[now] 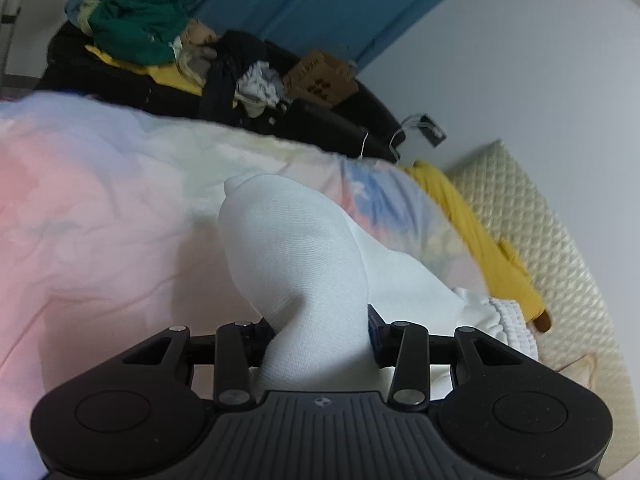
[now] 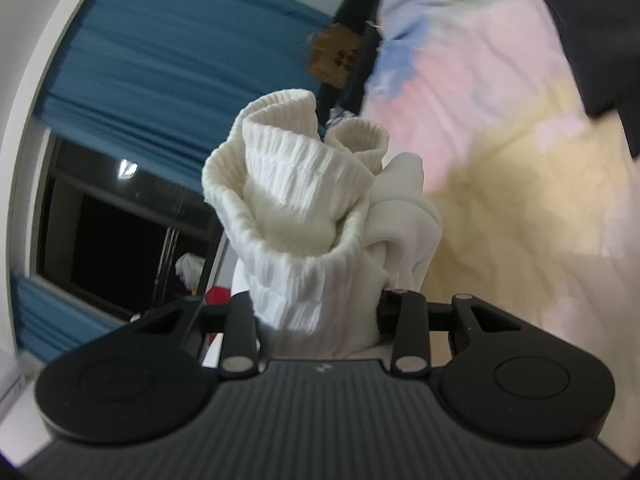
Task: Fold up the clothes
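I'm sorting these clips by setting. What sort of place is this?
Most likely a bedroom at home: a pastel bedspread, a quilted cream headboard or pillow, a clothes pile, and blue curtains over a dark window.

Little can be read here. A brown cardboard box [image 1: 320, 76] among the heaped clothes carries dark printed marks and a line of lettering on its side — too blurred in the left wrist view to make out any word. The same box [image 2: 334, 56] shows in the right wrist view with a cluster of dark blotches, again illegible. Each claw body bears a small round emblem at the middle of its ribbed top — on the left claw [image 1: 320, 344] it sits at the near edge, on the right claw [image 2: 318, 320] it is smeared. No letters or numbers stand with it.
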`<state>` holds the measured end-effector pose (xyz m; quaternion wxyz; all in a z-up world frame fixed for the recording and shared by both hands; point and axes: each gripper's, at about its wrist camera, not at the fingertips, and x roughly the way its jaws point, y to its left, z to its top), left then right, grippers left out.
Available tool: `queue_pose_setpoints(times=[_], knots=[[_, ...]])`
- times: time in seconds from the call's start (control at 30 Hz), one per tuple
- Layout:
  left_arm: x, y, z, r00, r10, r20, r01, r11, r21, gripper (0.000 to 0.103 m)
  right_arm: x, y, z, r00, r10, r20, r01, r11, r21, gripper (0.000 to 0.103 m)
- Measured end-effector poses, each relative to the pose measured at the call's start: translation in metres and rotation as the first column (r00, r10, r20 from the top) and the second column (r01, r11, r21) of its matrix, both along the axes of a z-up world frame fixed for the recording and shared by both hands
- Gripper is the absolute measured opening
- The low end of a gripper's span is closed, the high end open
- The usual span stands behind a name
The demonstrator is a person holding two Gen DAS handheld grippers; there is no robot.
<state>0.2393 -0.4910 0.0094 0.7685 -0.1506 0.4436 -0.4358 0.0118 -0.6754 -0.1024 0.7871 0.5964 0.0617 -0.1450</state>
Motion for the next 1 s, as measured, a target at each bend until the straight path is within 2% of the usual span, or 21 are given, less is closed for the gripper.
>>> queue_pose_setpoints(times=[0.13, 0.27, 0.43, 0.57, 0.7, 0.83, 1.0], knots=[[0.027, -0.001, -0.075, 0.998, -0.019, -0.065, 0.022, 0.999, 0.041, 0.044, 0.009, 0.008, -0.068, 1.0, -0.014, -0.027, 0.015, 0.997, 0.074, 0.038], [0.033, 0.006, -0.127, 0.997, -0.03, -0.077, 0.035, 0.998, 0.055, 0.05, 0.007, 0.02, -0.11, 0.999, -0.033, -0.026, 0.036, 0.993, 0.108, 0.039], [0.034, 0.012, -0.136, 0.996, -0.031, -0.083, 0.034, 0.999, 0.038, 0.057, 0.007, 0.015, -0.121, 1.0, -0.016, -0.014, 0.018, 0.99, 0.139, 0.042], [0.022, 0.023, -0.112, 0.998, -0.013, -0.066, 0.018, 0.996, 0.083, 0.06, 0.002, 0.013, -0.108, 0.997, 0.007, -0.078, 0.009, 0.979, 0.203, 0.052], [0.007, 0.042, -0.067, 1.0, -0.008, -0.02, 0.01, 0.992, 0.127, 0.063, -0.017, 0.022, -0.085, 0.989, -0.013, -0.149, 0.042, 0.981, 0.188, 0.053], [-0.024, 0.062, -0.01, 0.997, -0.018, 0.081, 0.005, 0.987, 0.158, 0.065, -0.039, 0.031, -0.051, 0.982, -0.021, -0.189, 0.043, 0.993, 0.113, 0.052], [-0.071, 0.079, 0.06, 0.98, -0.039, 0.194, 0.008, 0.987, 0.159, 0.067, -0.067, 0.051, 0.007, 0.985, -0.003, -0.175, 0.003, 1.0, 0.0, 0.053]])
